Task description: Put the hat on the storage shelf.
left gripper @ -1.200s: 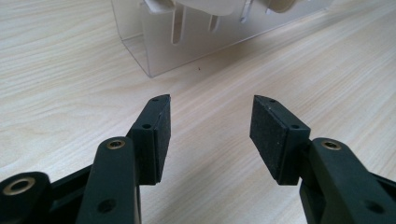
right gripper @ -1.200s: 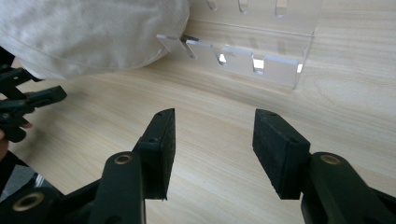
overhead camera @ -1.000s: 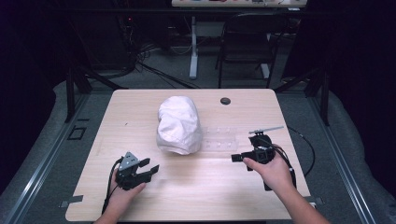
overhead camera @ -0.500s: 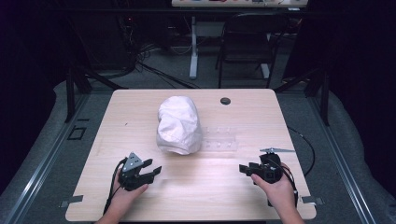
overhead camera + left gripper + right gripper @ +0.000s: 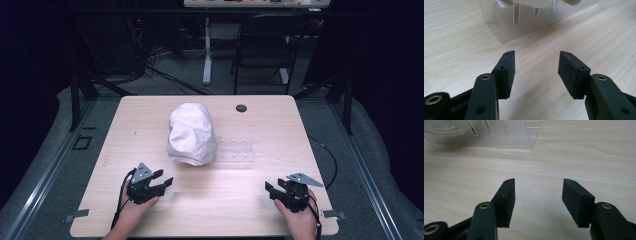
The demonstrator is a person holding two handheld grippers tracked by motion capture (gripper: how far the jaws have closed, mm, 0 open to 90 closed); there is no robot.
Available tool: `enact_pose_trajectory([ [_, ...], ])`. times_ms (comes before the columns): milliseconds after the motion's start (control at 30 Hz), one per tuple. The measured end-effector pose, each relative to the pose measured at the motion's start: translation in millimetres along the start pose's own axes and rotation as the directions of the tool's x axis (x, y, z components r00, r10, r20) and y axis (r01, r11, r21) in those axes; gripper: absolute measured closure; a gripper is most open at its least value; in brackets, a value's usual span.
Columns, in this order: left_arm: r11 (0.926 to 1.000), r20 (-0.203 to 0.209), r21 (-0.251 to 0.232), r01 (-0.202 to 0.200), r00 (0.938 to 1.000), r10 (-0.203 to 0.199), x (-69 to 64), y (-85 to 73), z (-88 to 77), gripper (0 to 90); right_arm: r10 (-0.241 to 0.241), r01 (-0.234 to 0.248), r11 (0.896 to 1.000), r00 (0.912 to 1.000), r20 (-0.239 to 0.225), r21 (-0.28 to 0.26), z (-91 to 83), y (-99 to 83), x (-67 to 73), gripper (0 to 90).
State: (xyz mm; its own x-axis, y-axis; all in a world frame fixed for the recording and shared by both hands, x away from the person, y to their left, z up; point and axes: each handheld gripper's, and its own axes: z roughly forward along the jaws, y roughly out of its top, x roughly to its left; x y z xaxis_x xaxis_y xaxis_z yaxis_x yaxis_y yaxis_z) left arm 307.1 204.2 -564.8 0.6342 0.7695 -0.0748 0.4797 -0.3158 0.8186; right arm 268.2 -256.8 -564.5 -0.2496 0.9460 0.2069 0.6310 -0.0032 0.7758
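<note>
White crumpled bag mid-table, perhaps paper; clear rack at its 3 o'clock. Left gripper, right gripper low near table edge, jaws apart, empty.

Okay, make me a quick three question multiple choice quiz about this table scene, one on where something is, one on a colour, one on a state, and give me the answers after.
1. Where does the clear plastic rack sit?
A. right beside the white bag
B. at the table's near edge
C. on the floor

2. What colour is the crumpled bag?
A. black
B. white
C. red

3. How do the left gripper and right gripper stand?
A. both open, empty
B. both shut
C. both holding the rack

Answers: 1 A, the rack touches the bag's side. 2 B, it shows white. 3 A, bare table shows between each pair of jaws.
</note>
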Motion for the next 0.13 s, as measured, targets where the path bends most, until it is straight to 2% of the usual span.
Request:
enact_pose_trajectory([
  [133, 0.9999, -0.004, -0.004, 0.01, 0.9999, -0.01, 1.4, -0.4, -0.2, 47.3, -0.045, 0.046, 0.999, 0.998, 0.045, -0.016, -1.6, -9.1, -2.9, 44.9],
])
